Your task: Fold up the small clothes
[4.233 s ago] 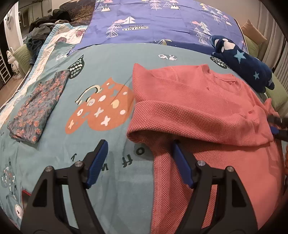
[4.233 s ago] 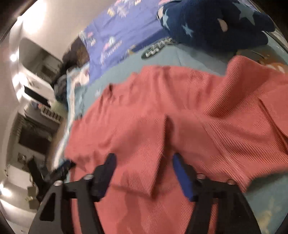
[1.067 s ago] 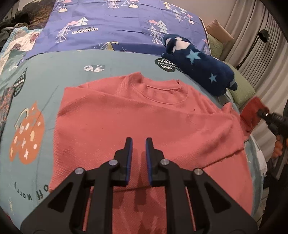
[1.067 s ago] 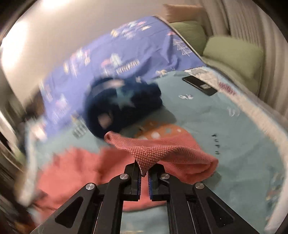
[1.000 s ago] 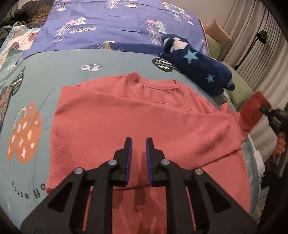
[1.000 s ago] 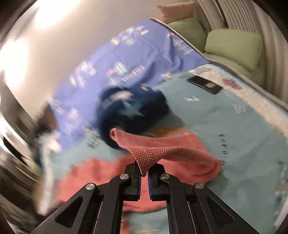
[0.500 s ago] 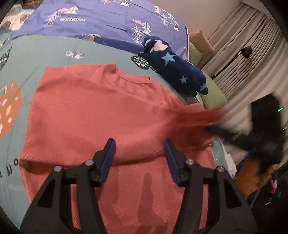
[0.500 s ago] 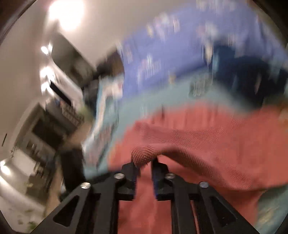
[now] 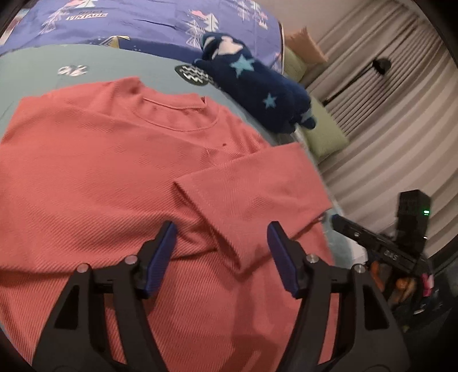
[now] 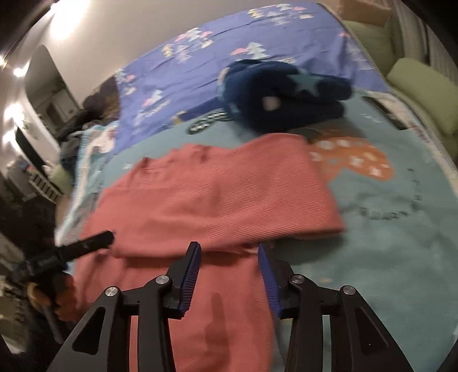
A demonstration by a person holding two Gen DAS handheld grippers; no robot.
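Observation:
A coral knit sweater (image 9: 94, 160) lies flat on the teal bedspread (image 10: 400, 229), collar toward the far side. One sleeve (image 9: 252, 189) is folded across its body. My left gripper (image 9: 221, 239) hovers over the lower body just short of that sleeve. Its jaws are opening and nothing is pinched between them. In the right wrist view the sweater (image 10: 217, 194) fills the middle. My right gripper (image 10: 229, 257) hangs just in front of the folded sleeve's edge. Its jaws are also opening, and the pads are off the cloth.
A dark blue plush with stars (image 9: 257, 94) lies beyond the sweater's shoulder. A purple tree-print sheet (image 9: 128, 23) covers the far end of the bed. Green pillows (image 10: 423, 85) and grey curtains (image 9: 386, 120) line the bed's right edge.
The right gripper swung the pinched sleeve across onto the sweater's body and let it go. Both grippers went from shut to open. The left gripper shifted toward the sleeve.

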